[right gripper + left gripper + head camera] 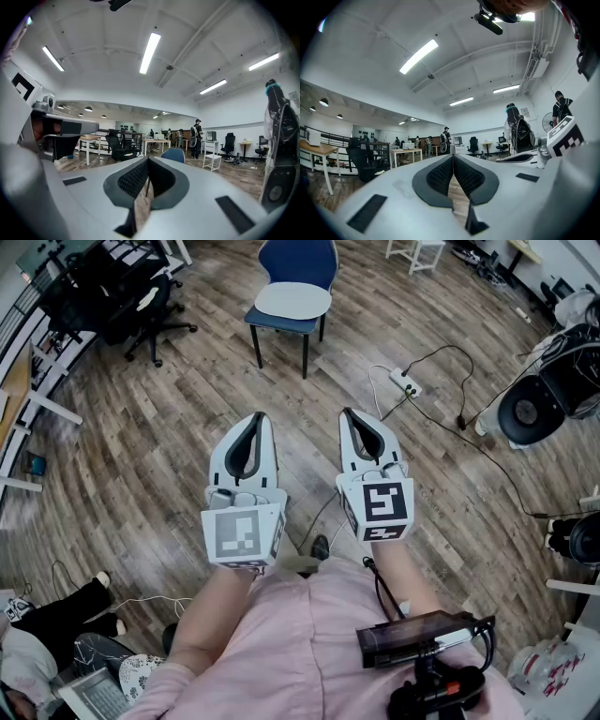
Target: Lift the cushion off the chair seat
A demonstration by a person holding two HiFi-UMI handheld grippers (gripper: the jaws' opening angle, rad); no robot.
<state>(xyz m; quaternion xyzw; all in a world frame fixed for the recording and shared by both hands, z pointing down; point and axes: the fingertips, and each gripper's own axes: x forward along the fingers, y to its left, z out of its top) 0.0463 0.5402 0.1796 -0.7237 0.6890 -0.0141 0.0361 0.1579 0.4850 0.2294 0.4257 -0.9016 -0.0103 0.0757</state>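
Observation:
A blue chair stands on the wood floor far ahead of me, with a pale oval cushion lying flat on its seat. The chair's blue back peeks over the jaws in the right gripper view. My left gripper and right gripper are held side by side well short of the chair, pointing toward it. On both, the jaws meet at the tips and nothing is between them. The left gripper points level across the room, as does the right gripper.
A white power strip with trailing cables lies on the floor right of the chair. A black office chair stands at the far left, and a round black fan at the right. A person's leg shows at lower left.

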